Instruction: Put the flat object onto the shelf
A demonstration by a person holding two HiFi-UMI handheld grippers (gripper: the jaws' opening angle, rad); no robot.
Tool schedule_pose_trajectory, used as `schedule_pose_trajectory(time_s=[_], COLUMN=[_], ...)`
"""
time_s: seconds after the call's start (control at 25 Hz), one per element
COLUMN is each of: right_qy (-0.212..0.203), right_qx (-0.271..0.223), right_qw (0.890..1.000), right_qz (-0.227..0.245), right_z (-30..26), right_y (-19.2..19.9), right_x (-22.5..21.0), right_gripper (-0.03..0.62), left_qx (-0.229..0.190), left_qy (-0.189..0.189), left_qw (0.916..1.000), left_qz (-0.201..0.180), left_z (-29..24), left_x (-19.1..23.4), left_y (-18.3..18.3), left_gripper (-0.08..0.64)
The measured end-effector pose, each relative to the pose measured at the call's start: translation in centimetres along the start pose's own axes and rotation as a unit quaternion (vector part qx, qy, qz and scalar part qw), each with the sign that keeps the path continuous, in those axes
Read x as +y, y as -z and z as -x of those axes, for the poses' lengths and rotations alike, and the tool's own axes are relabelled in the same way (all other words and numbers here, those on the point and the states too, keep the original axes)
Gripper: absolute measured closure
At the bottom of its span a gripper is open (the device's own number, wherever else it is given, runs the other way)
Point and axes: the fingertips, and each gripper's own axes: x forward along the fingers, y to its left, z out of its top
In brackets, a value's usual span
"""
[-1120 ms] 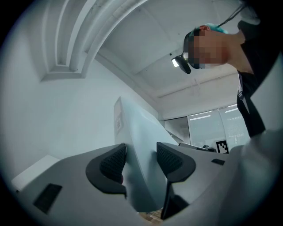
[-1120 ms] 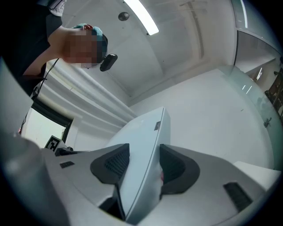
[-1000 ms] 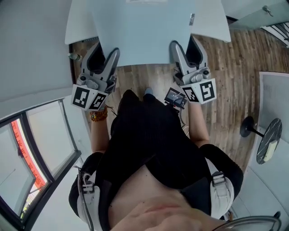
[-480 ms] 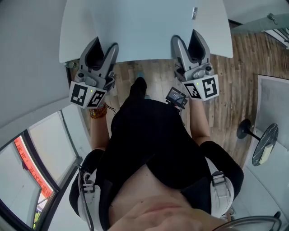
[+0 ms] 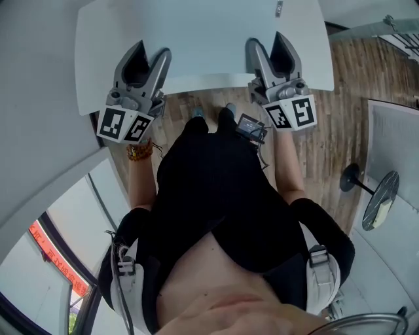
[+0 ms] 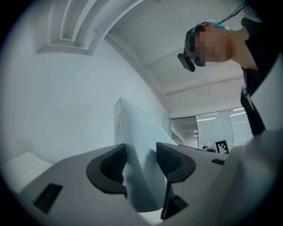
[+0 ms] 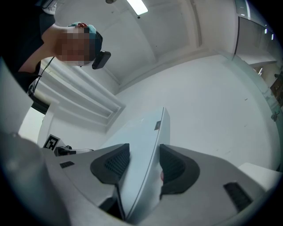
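I have the flat panel [image 5: 209,39] clamped in both tongs, one near each corner of its edge closest to me. My left gripper [image 5: 152,55] has its jaws closed on the left part of that edge. In the left gripper view the two dark ribbed pads [image 6: 112,161] press the pale board [image 6: 137,132] from either side, and it rises between them. My right gripper [image 5: 266,46] holds the right part of the same edge. In the right gripper view its pads [image 7: 117,163] squeeze the panel [image 7: 143,132] the same way, so neither gripper [image 7: 139,165] is loose or empty.

The panel lies roughly level and reaches away from me. From the head view a white surface [image 5: 91,59] shows past the panel on its left and right sides, and the panel overlaps it. I cannot tell whether the panel rests on that surface or hangs above it. A small grey label [image 5: 279,8] sits near the panel's right edge, toward the far end. Wooden floor [image 5: 327,144] shows on my side of the panel's near edge.
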Motion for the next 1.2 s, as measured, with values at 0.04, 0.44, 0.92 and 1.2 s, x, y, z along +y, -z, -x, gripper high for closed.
schedule_pose_trajectory(time_s=[0.04, 0.44, 0.92, 1.2], right_qy=[-0.001, -0.003, 0.015, 0.031], right_qx=[0.003, 0.074, 0.18, 0.242], right_qw=[1.0, 0.996, 0.98, 0.963], right_qz=[-0.003, -0.046, -0.084, -0.115], right_z=[-0.2, -1.9, -0.7, -0.7], right_y=[0.2, 7.3, 17.7, 23.0], right_x=[-0.2, -2.6, -3.9, -5.3], right_gripper=[0.382, 0.382, 0.382, 0.38], left_qx=[0.003, 0.071, 0.159, 0.219], left_qy=[-0.003, -0.046, -0.082, -0.094], left_qw=[1.0, 0.9951, 0.9754, 0.9586], left_qz=[0.0, 0.052, 0.129, 0.156], left_z=[-0.2, -0.6, 1.4, 1.2], left_x=[0.2, 3.9, 7.2, 9.4], left_y=[0.1, 6.2, 16.3, 20.8], left_gripper=[0.338, 0.34, 0.341, 0.341])
